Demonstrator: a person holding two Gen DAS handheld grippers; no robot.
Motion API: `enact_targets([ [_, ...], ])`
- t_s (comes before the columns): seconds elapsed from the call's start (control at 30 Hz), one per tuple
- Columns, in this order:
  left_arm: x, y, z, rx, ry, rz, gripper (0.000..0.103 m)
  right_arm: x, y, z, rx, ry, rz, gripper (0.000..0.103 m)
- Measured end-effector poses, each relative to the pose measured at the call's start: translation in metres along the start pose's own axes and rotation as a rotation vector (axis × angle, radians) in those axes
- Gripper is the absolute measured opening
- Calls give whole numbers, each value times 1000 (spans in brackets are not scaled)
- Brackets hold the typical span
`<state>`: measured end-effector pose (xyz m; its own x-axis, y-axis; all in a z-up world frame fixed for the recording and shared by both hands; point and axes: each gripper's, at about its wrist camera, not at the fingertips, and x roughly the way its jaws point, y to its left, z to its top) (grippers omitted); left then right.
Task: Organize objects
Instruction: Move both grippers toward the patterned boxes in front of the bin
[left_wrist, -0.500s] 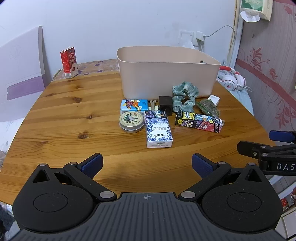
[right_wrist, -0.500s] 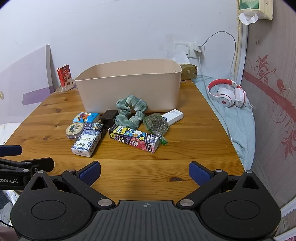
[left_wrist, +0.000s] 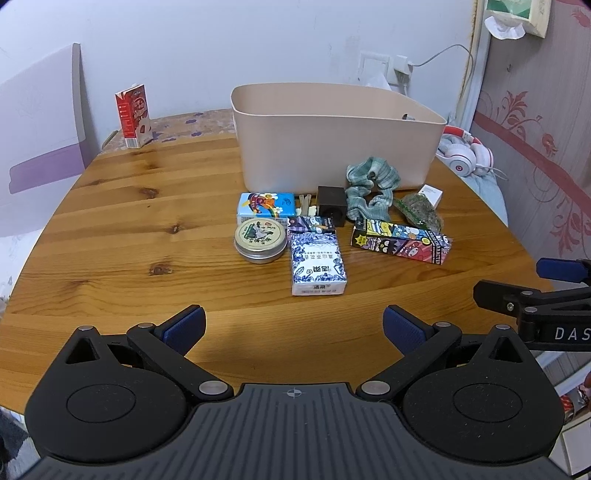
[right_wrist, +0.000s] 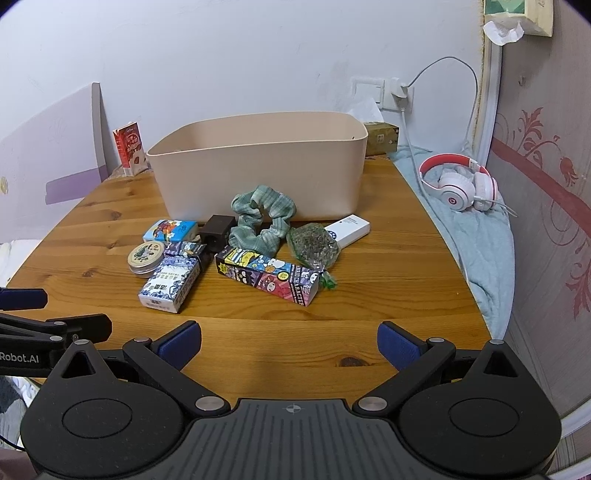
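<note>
Left gripper (left_wrist: 293, 326): jaws spread wide, nothing between them; hovers over the near edge of the table (left_wrist: 129, 229), well short of the clutter.
Right gripper (right_wrist: 289, 339): same, spread and empty, near edge, just beside the left one.
Bin (right_wrist: 258, 166): beige tub at the far side of the table, upright. Inside is mostly hidden from both views; looks empty from the right wrist, but I can't be sure.
Clutter: all in a loose cluster touching or just in front of the bin's near wall.
Scrunchie (right_wrist: 262, 218): green fabric loop leaning on the bin wall. Soft, light, will squash; pinch one bunched side.
Cartoon box (right_wrist: 267, 275): long carton lying flat, nearest the right gripper. Light, stiff, likely crushable; grip across the narrow width near the middle.
Blue-white pack (left_wrist: 318, 264): flat, nearest the left gripper. Stiff card; take it across the short sides.
Round tin (left_wrist: 260, 240): metal, lid up, touching the pack's neighbours. Smooth and low, likely to slip; close on the rim across its full width.
Green packet (right_wrist: 314, 247): crinkly bag partly against the white box (right_wrist: 349, 229). Limp; pinch an edge.
Dark cube (left_wrist: 331, 205): small, rigid, easy flat sides.
Progress: judged not started; nothing yet held.
</note>
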<state>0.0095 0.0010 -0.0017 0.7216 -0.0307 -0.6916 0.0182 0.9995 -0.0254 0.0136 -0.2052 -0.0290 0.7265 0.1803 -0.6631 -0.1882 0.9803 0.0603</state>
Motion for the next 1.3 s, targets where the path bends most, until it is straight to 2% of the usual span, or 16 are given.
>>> enact_targets([
  [1.07,40,-2,26,0,68,-8,103,30,-8,20,-32,27,23,103],
  [1.3,55,-2,29,-20,101,-40,103,39,-11,22,-51,35,30,103],
])
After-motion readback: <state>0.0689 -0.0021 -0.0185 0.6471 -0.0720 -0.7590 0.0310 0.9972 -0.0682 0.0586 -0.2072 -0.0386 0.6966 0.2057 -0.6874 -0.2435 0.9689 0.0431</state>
